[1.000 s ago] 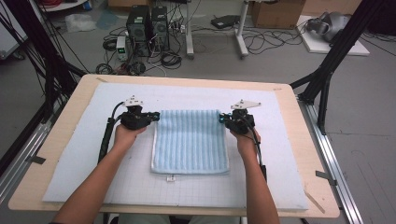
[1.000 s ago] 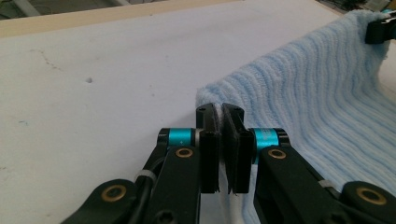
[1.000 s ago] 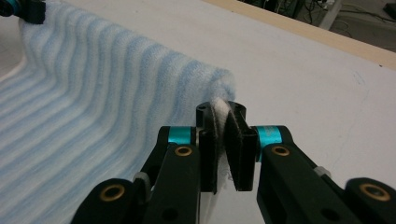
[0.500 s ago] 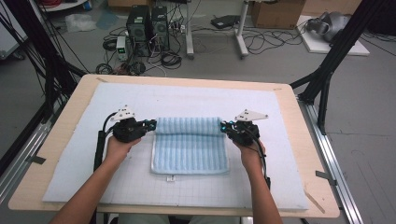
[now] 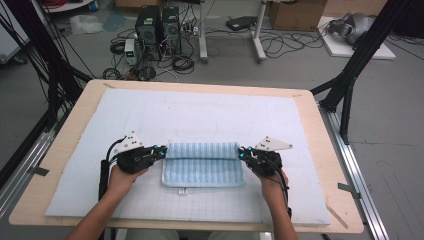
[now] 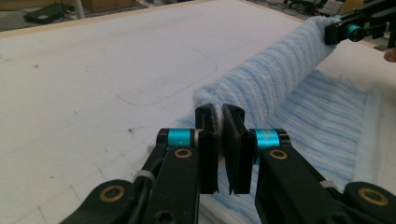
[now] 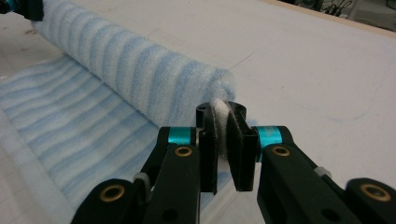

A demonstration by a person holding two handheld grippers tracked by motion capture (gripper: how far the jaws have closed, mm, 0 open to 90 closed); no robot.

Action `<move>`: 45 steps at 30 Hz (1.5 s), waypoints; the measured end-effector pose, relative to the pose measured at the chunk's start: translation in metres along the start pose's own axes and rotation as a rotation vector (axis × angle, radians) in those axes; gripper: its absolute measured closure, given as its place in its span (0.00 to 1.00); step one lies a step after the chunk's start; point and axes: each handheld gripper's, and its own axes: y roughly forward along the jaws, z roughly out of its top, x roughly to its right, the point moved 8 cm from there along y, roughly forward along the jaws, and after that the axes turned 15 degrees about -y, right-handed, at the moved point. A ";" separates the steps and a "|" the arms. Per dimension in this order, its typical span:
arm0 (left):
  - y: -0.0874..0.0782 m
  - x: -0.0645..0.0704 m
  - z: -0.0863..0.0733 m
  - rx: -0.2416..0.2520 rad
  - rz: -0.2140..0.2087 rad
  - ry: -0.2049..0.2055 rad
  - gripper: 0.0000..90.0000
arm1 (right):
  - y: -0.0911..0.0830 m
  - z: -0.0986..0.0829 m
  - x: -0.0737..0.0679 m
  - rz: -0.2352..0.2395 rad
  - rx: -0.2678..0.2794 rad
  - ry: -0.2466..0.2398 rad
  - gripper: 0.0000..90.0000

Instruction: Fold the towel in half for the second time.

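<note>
at the left of the high view, the person's left hand [image 5: 120, 178] holds the left gripper [image 5: 159, 150], black with teal rings, at the left end of a pale blue and white striped terry towel [image 5: 202, 165]. in the left gripper view its jaws are pressed together on a thin edge of towel cloth, with the rolled fold rising just behind them. the towel lies on a white padded mat [image 5: 200, 120] that covers the light wooden bench [image 5: 330, 165], near the person's side and about midway across. its far part is lifted and curled over into a roll that spans from one gripper to the other, while its near part lies flat on the mat. at the right end, the right gripper [image 5: 242, 154], held in the right hand [image 5: 272, 182], also has its jaws clamped on a pinch of white towel edge, as the right gripper view shows. a small white tag [image 5: 183, 190] sticks out at the towel's near hem.
</note>
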 end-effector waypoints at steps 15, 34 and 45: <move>-0.016 0.022 -0.029 -0.062 -0.028 0.020 0.94 | -0.023 -0.018 -0.031 0.023 -0.009 -0.010 0.93; -0.028 0.002 -0.004 0.055 -0.023 -0.117 0.67 | -0.036 -0.006 -0.024 0.003 0.083 0.075 0.67; 0.002 0.005 -0.027 -0.098 0.046 -0.057 0.68 | 0.005 -0.028 -0.058 0.106 -0.125 -0.116 0.69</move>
